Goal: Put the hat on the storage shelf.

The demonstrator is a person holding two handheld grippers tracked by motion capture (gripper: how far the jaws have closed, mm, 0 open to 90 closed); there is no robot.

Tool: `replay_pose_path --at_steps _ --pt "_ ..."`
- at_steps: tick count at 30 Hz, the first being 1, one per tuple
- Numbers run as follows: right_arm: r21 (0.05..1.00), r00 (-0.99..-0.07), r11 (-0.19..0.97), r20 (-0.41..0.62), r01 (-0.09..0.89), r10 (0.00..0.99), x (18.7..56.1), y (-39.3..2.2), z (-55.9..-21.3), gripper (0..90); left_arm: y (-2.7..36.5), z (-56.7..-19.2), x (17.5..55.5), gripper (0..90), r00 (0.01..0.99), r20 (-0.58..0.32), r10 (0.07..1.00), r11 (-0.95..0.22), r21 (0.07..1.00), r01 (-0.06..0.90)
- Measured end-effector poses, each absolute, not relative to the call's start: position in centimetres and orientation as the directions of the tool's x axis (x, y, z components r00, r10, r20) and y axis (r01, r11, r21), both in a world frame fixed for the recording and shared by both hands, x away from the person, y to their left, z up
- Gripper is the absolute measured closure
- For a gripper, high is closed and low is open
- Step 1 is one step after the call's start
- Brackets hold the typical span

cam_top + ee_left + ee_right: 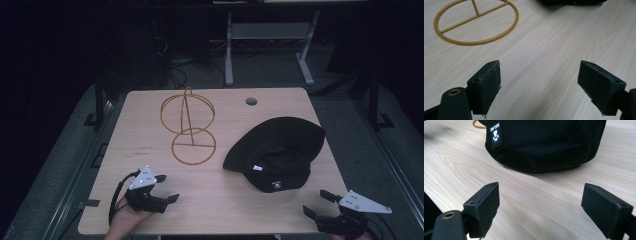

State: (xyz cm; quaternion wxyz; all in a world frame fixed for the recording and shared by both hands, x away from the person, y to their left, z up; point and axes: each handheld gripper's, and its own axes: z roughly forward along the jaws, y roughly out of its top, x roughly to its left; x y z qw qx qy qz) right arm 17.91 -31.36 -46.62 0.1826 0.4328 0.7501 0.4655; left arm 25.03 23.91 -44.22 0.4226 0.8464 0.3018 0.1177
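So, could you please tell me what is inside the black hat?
The black hat lies opening-up on the table; a small white label shows inside. The dark hollow looks otherwise empty, but its bottom can't be made out.

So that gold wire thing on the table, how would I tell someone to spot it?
Start at the pale wooden table and look to its far left half, across from the black hat. There stands the gold wire stand: a flat ring with a crossbar on the tabletop, a thin post rising from it, and wire hoops on top. It is the sole see-through, gold-coloured thing there.
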Motion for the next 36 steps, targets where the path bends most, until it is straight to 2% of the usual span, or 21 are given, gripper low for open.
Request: replay_pose_path --at_steps 11,36 --pt "0.86 -0.56 0.184 0.136 0.477 0.817 18.0 -31.7 -46.7 14.3 23.2 -43.6 25.2 18.1 0.807 -0.057 0.587 -0.466 0.792 0.395" --pt "0.867 -0.553 0.165 0.143 0.47 0.821 17.6 -32.2 -46.4 14.1 18.1 -41.1 25.7 18.1 0.871 -0.055 0.488 -0.514 0.788 0.338"
